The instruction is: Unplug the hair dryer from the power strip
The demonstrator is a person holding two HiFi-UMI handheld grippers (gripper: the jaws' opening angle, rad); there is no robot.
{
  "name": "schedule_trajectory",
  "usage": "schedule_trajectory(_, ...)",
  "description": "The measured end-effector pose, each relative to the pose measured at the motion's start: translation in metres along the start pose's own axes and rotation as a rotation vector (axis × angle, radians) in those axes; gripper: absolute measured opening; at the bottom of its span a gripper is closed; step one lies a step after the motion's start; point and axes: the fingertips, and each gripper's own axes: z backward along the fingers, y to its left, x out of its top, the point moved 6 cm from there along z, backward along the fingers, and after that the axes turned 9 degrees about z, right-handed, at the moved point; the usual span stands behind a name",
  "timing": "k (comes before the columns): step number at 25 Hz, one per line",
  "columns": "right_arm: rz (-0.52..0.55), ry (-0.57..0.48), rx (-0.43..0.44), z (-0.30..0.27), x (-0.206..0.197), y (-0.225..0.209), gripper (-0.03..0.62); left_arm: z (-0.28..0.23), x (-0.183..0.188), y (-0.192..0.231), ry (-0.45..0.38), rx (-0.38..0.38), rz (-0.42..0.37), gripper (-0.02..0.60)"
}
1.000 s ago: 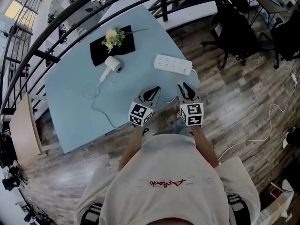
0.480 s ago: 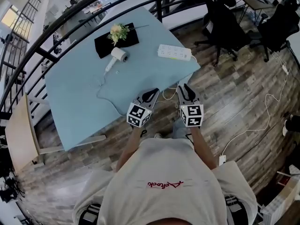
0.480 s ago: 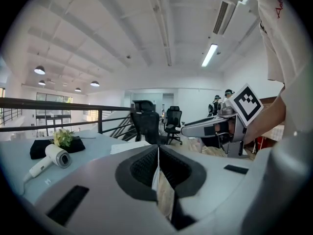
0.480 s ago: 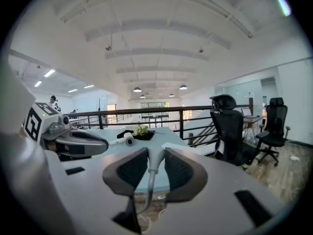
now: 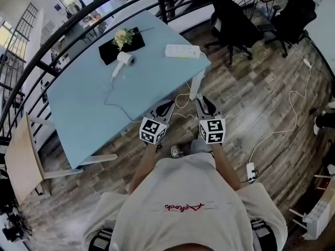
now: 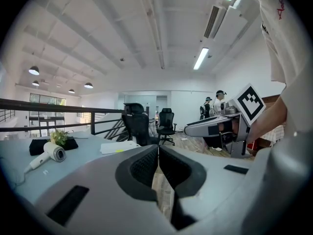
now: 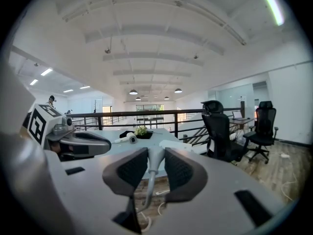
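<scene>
On the table [image 5: 78, 109], hair dryer [image 5: 123, 60], handle slanting near-left.

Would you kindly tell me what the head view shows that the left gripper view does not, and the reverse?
Only the head view shows the left gripper from above with its marker cube, and a floor power strip on its cable. Only the left gripper view shows that gripper's jaws pressed together with nothing between them, the ceiling lights and people standing far off. Both show the hair dryer, the flowers, the tabletop power strip and the right gripper.
</scene>
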Motion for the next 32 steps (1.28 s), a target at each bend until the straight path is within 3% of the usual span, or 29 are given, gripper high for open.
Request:
schedule_trajectory(6,0.002,-0.029,0.001,0.026,0.005,-0.014,0.121,0.003,0.012,-0.029,-0.032,0.010,-0.023,0.015)
schedule_trajectory(13,0.017,-0.046,0.060,0.072,-0.004,-0.038,0.121,0.000,0.018,-0.084,-0.049,0.066,-0.032,0.015)
schedule_trajectory(23,0.038,-0.056,0.138,0.149,-0.030,-0.055,0.121,0.012,-0.004,-0.178,-0.055,0.130,-0.021,0.015)
schedule_trajectory(32,0.035,-0.059,0.160,0.180,-0.049,-0.062,0.121,0.018,-0.020,-0.214,-0.057,0.157,-0.014,0.015)
